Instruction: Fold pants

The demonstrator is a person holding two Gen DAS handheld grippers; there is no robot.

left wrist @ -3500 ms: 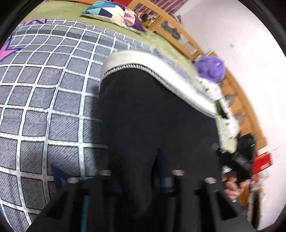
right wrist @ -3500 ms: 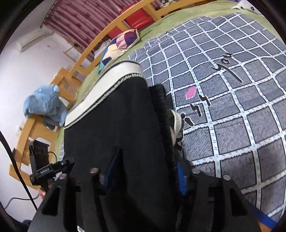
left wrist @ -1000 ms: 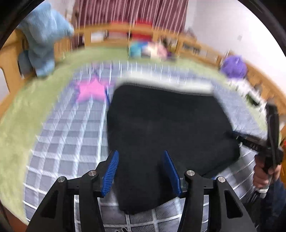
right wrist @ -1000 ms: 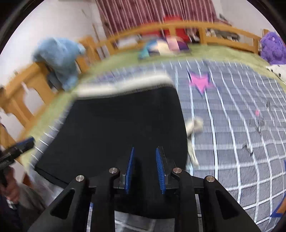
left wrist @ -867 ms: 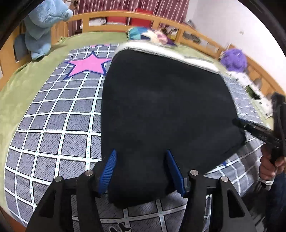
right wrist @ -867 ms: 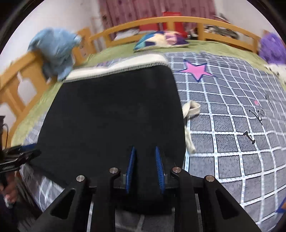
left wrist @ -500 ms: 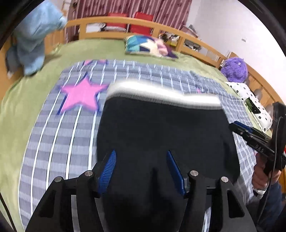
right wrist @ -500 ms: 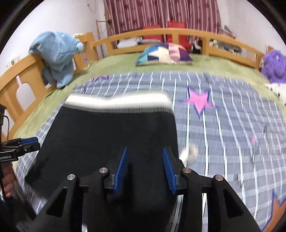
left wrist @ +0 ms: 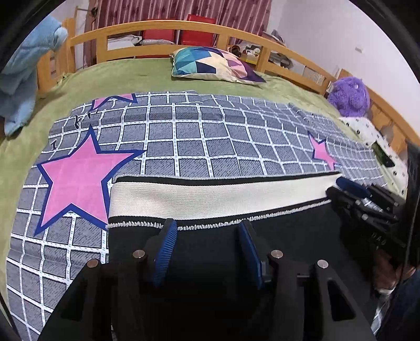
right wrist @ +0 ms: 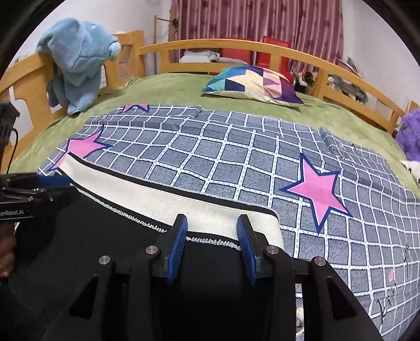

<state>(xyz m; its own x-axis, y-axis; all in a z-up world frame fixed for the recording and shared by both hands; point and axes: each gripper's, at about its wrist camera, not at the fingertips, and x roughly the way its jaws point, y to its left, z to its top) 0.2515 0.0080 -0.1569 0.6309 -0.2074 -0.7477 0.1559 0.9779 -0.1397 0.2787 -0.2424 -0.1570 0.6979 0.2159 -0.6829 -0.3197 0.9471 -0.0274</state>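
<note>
Straddling black pants on the near quilt: left gripper, right gripper, fingers apart, just been closing, cloth between, pinch unclear. Risking slipped cloth, crooked fold.

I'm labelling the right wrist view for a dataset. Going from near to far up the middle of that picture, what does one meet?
Right hand-held gripper → black pants → their cream waistband → grey checked sheet → green blanket → patchwork pillow → wooden bed rail → striped red curtain.
</note>
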